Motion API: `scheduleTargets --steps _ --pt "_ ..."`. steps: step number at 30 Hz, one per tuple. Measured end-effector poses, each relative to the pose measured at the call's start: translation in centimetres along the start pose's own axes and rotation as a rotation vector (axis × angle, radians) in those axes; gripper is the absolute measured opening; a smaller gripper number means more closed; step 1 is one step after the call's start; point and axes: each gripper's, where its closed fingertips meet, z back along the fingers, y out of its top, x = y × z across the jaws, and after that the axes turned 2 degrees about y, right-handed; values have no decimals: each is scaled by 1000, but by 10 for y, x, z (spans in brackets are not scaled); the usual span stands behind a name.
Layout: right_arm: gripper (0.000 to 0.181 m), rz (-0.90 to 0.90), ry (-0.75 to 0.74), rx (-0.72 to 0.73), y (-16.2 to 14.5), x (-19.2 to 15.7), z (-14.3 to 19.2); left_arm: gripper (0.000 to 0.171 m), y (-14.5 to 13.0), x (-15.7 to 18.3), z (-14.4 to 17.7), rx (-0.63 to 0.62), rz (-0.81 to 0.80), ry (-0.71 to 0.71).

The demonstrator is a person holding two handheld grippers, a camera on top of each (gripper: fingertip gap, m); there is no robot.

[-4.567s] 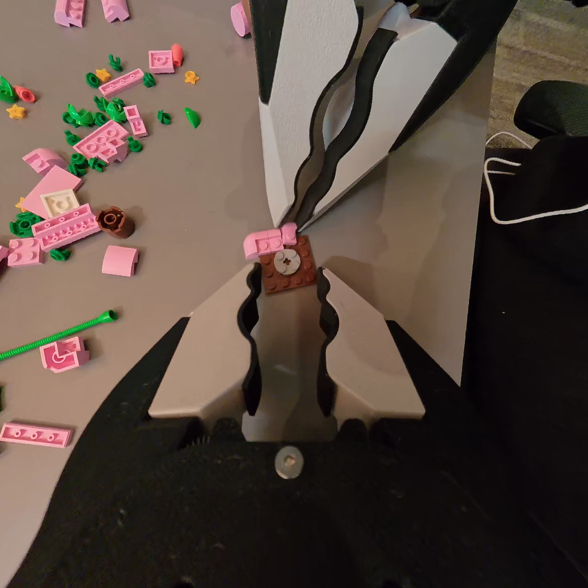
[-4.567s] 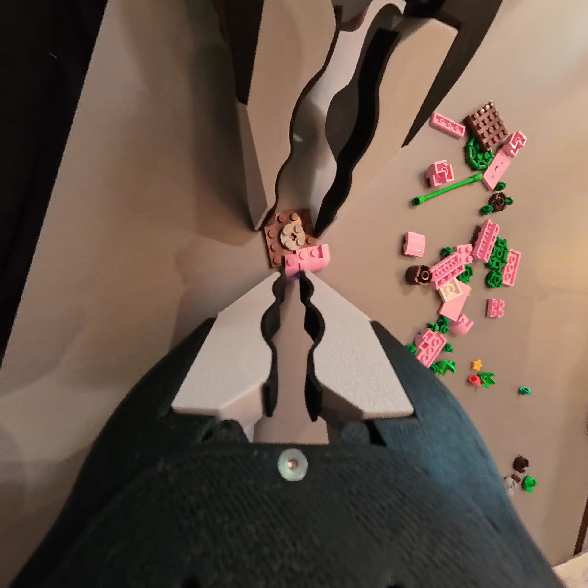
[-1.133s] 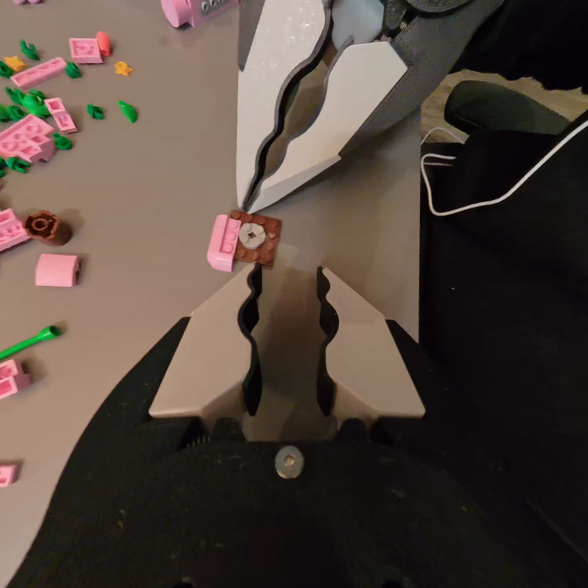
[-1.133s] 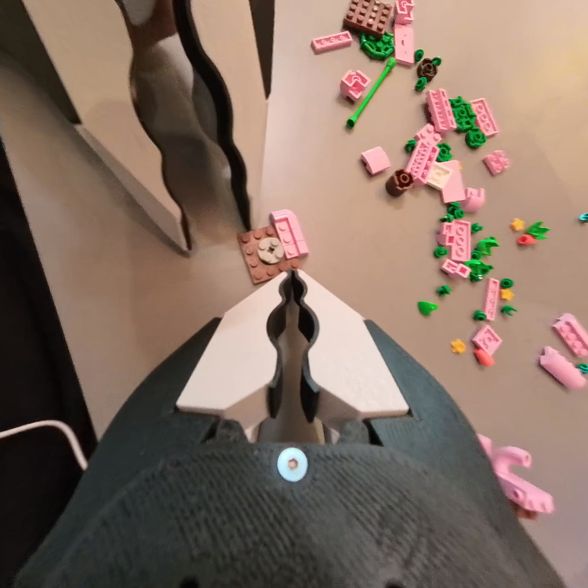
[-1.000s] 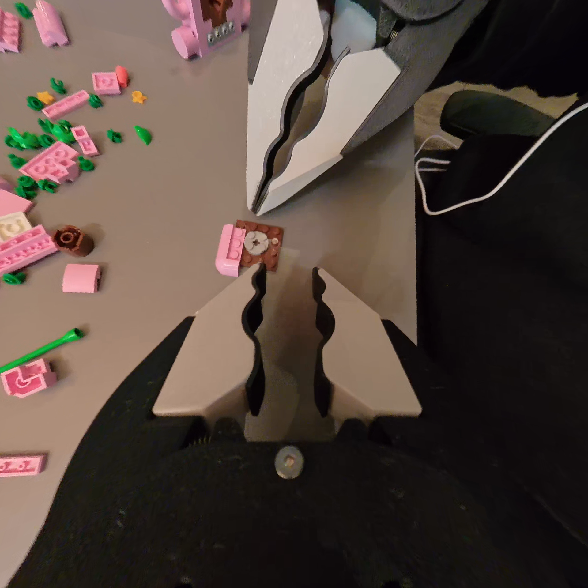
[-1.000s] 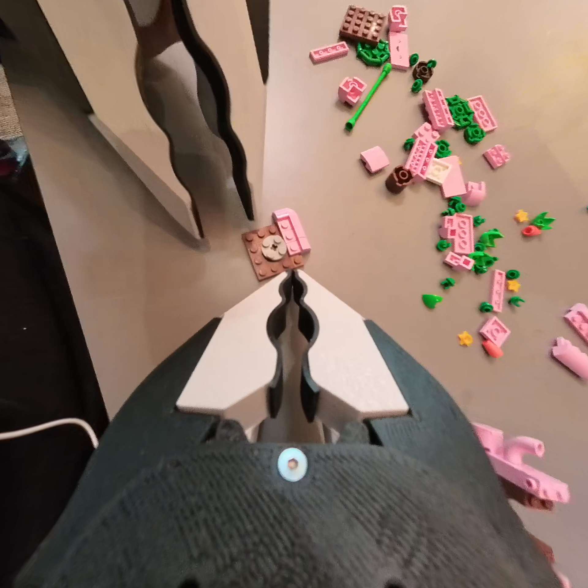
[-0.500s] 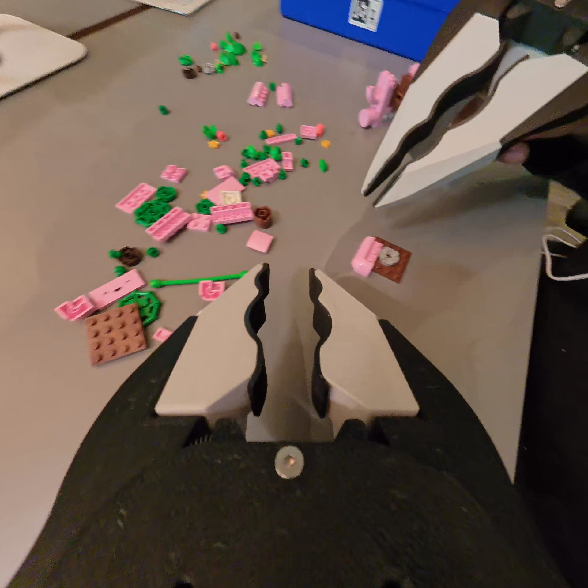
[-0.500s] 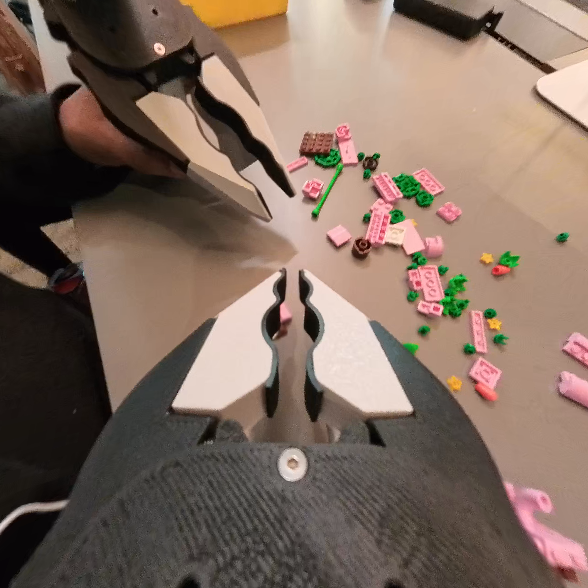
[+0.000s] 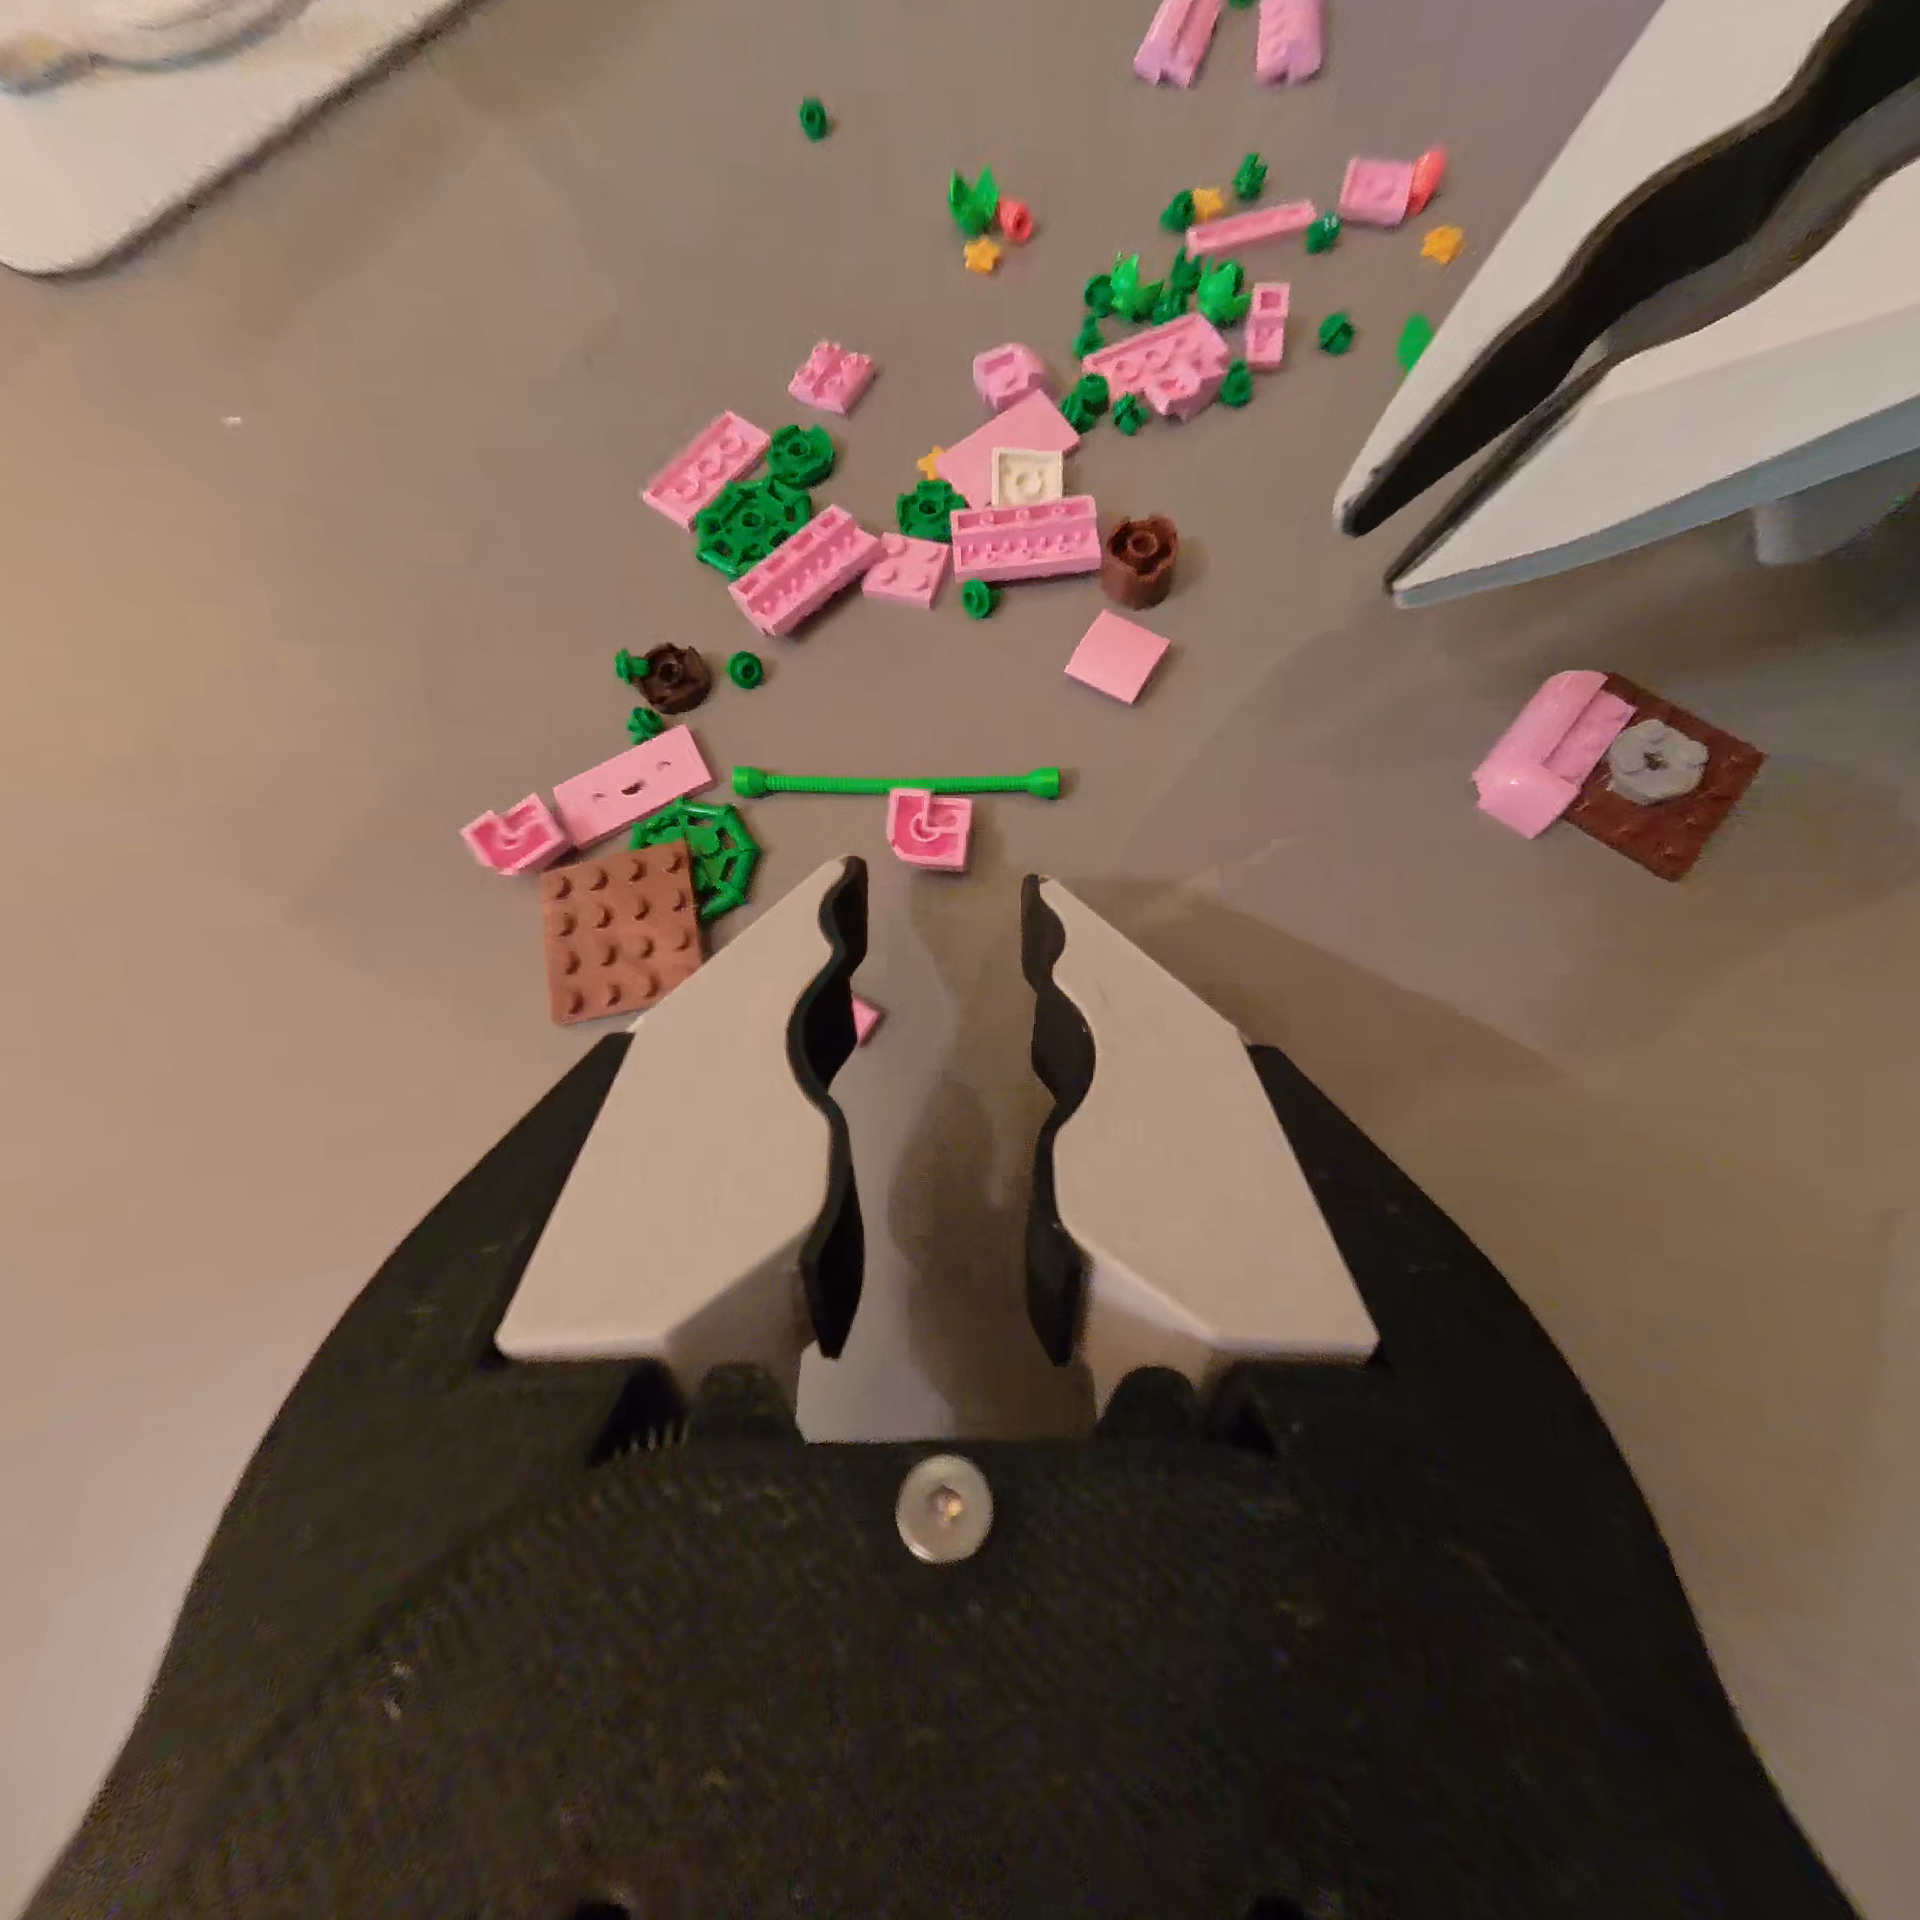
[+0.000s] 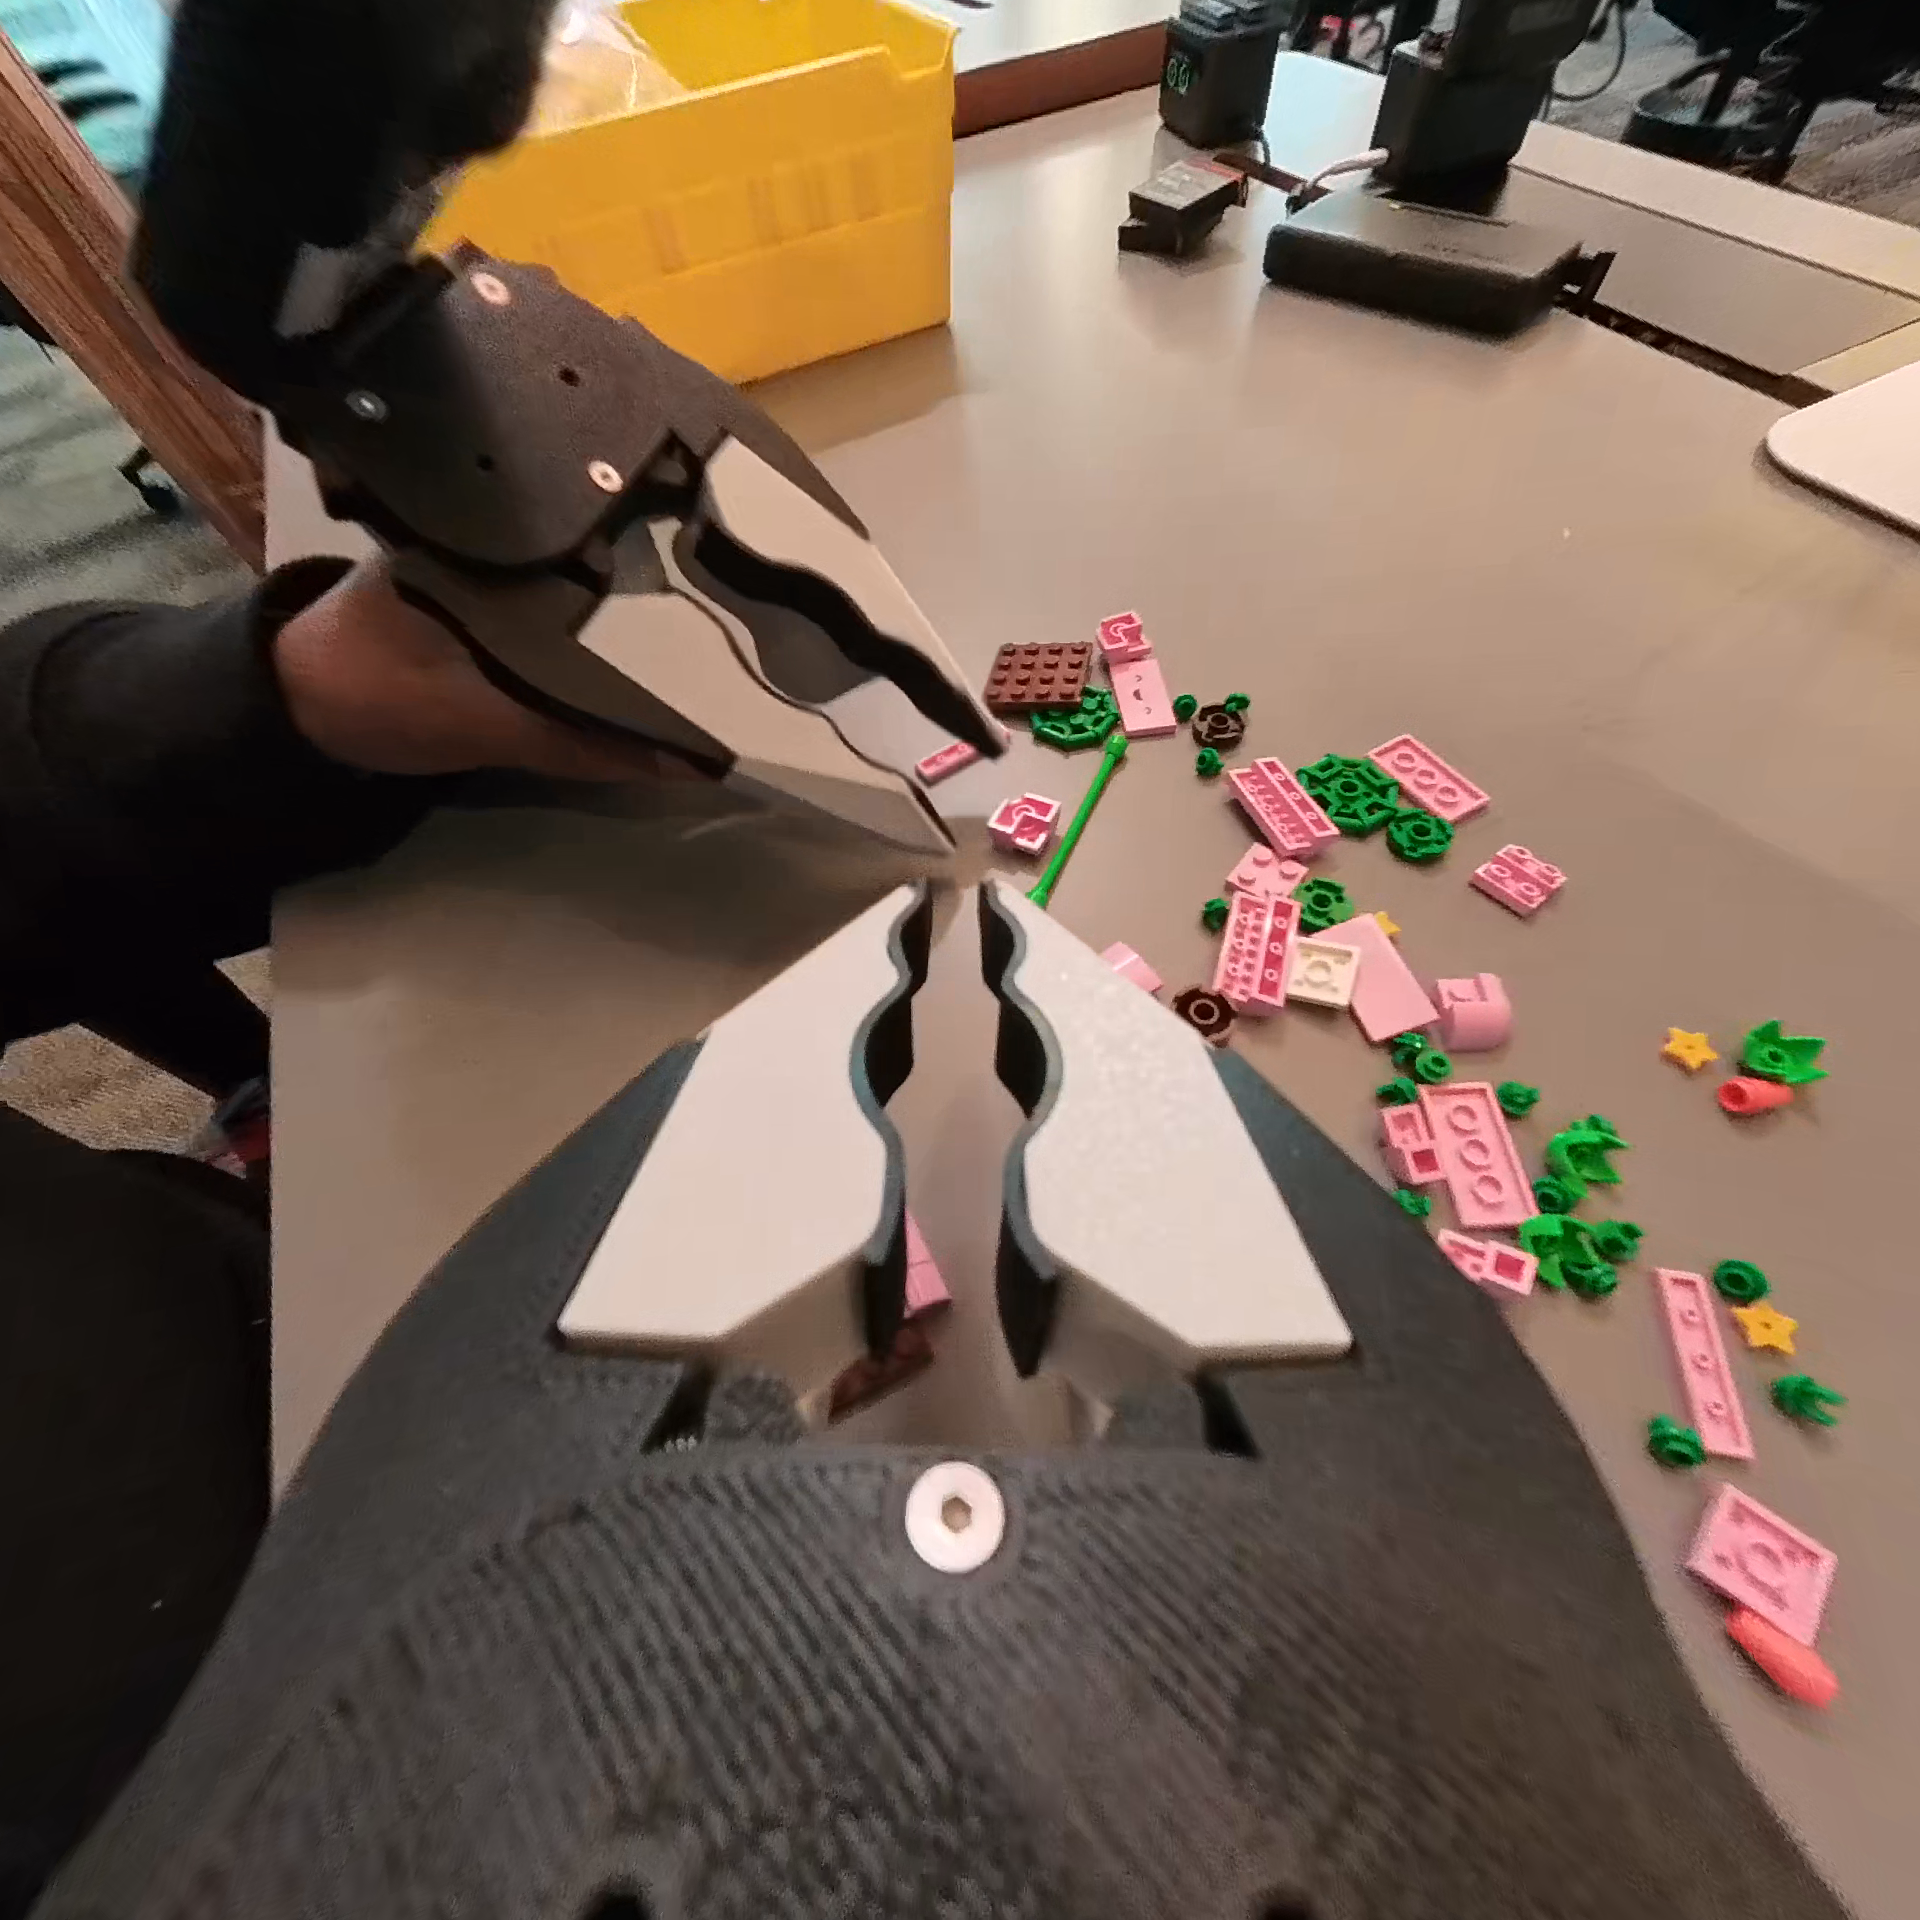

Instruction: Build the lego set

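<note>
A small assembly [image 9: 1621,774] lies on the grey table: a brown plate with a grey round piece and a pink curved brick on its left edge. No gripper touches it. My left gripper [image 9: 943,883] is open and empty, above the table just short of a pink corner piece [image 9: 928,828] and a green rod [image 9: 894,781]. My right gripper [image 10: 953,894] is open by a narrow gap and empty, raised over the assembly, which shows between its fingers [image 10: 920,1273]. Each gripper shows in the other's view: the right one [image 9: 1371,556] and the left one [image 10: 971,795].
Several loose pink, green and brown pieces are scattered across the table [image 9: 312,623], among them a brown square plate [image 9: 620,930]. A yellow bin [image 10: 748,187] and black devices [image 10: 1423,249] stand at the back. A white pad [image 9: 156,135] lies far left. The table edge [image 10: 272,1091] runs beside a person's dark sleeve. The brown square plate [image 9: 620,930] is closer to my left gripper, around 5 cm from its tips; the right tips are 15 cm off. The right camera catches it too, in the right wrist view [image 10: 1040,668].
Both grippers have lifted away from the assembly, which stays on the table. My left gripper has swung left toward the loose pieces. My right gripper has gone from shut to slightly open.
</note>
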Motion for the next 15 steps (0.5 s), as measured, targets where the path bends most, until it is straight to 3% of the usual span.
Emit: scheduleTargets --steps 6,8,10,13,15 --pt "8 -69 39 52 5 1 6 33 1 -1 -15 -61 93 -41" --pt "9 -57 21 51 5 3 9 15 2 3 -15 -59 96 -73" --pt "8 -48 3 49 4 6 12 15 6 1 -12 -24 100 -68" --pt "8 -38 -8 64 4 6 16 15 34 9 8 180 179 -173" --pt "9 -30 -3 110 11 2 20 14 68 30 42 428 280 -439"
